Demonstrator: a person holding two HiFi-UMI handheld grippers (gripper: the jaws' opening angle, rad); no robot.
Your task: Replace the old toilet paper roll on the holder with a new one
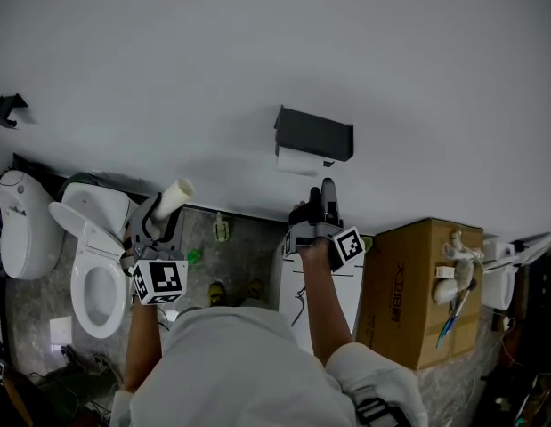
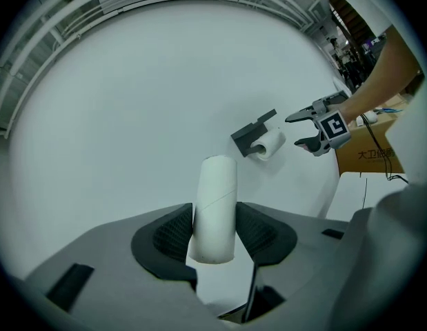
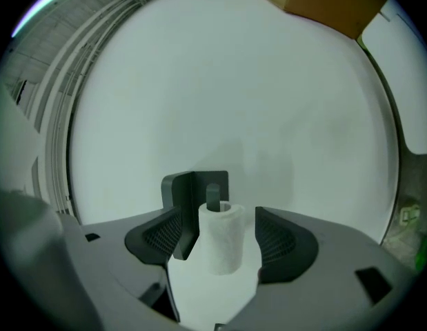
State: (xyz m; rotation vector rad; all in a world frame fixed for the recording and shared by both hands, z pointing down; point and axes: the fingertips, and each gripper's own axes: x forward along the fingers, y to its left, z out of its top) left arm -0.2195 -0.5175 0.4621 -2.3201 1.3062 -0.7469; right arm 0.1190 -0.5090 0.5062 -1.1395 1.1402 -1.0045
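A white paper roll (image 1: pixel 298 161) hangs on the dark wall holder (image 1: pixel 314 132). My right gripper (image 1: pixel 327 194) sits just below it, open. In the right gripper view the roll (image 3: pixel 223 240) stands in the gap between the two jaws with space on both sides, the holder (image 3: pixel 189 193) behind it. My left gripper (image 1: pixel 156 218) is off to the left, above the toilet, shut on a bare white cardboard tube (image 1: pixel 174 198). In the left gripper view the tube (image 2: pixel 215 209) stands upright between the pads, and the holder (image 2: pixel 253 132), roll (image 2: pixel 272 144) and right gripper (image 2: pixel 304 129) show at the far right.
A white toilet (image 1: pixel 90 258) with its lid up stands at the lower left, another white fixture (image 1: pixel 22 226) beyond it. A cardboard box (image 1: pixel 419 283) with items on top stands at the right, a white unit (image 1: pixel 336 290) beside it. A small dark hook (image 1: pixel 7 108) is on the wall.
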